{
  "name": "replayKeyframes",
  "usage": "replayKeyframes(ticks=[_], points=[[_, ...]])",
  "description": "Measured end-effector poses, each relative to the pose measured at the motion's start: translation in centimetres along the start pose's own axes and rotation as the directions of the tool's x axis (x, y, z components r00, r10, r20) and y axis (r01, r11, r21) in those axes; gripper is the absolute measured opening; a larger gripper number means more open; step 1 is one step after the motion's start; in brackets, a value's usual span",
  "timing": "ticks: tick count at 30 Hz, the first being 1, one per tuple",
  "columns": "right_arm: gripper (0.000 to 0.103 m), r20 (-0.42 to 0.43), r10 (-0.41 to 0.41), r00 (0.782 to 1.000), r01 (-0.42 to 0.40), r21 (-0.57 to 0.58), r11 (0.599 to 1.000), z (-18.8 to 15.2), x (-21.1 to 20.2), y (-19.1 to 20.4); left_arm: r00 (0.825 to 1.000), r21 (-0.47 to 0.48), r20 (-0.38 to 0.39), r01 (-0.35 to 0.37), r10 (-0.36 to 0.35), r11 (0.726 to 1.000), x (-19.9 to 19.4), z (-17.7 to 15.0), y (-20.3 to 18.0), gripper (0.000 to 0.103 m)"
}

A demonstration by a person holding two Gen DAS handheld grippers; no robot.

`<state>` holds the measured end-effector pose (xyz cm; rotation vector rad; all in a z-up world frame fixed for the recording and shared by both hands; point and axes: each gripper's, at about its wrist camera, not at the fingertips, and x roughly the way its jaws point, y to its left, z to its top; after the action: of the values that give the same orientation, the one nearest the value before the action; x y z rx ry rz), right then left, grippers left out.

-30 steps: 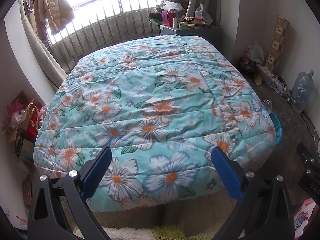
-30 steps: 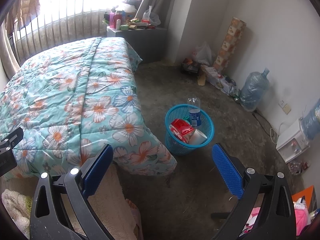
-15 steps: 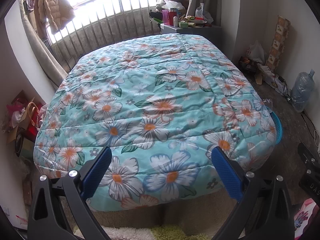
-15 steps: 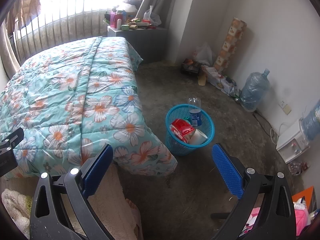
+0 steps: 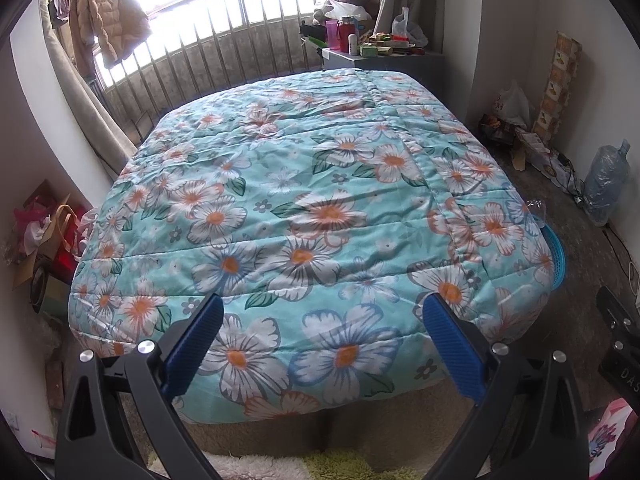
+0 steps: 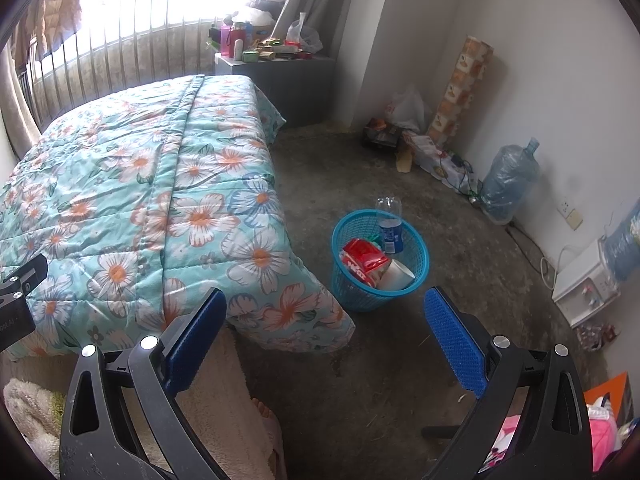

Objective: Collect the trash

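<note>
Trash already binned, both grippers empty over the bedroom.

Left wrist view: the left gripper (image 5: pixel 320 344) hangs spread wide over the foot edge of the turquoise flower-print quilted bed cover (image 5: pixel 304 208), which looks clear of litter; only a sliver of the blue plastic mesh wastebasket (image 5: pixel 557 254) shows past its right corner. Right wrist view: the right gripper (image 6: pixel 324 336), spread and empty, faces that basket (image 6: pixel 380 276) on the floor beside the bed's foot corner, holding a clear plastic bottle (image 6: pixel 390 222), red wrapper (image 6: pixel 364 260) and white paper cup (image 6: pixel 396 274); clutter along the far wall is too small to judge.
</note>
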<state>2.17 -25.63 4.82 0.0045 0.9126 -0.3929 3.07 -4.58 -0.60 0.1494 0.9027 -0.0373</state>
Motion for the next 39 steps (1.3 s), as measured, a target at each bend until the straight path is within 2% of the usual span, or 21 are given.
replayKeyframes(ticks=[39], points=[[0.095, 0.000, -0.002, 1.000, 0.002, 0.000, 1.000, 0.02, -0.05, 0.29, 1.000, 0.000, -0.003, 0.001, -0.001, 1.000, 0.05, -0.01, 0.22, 0.098]])
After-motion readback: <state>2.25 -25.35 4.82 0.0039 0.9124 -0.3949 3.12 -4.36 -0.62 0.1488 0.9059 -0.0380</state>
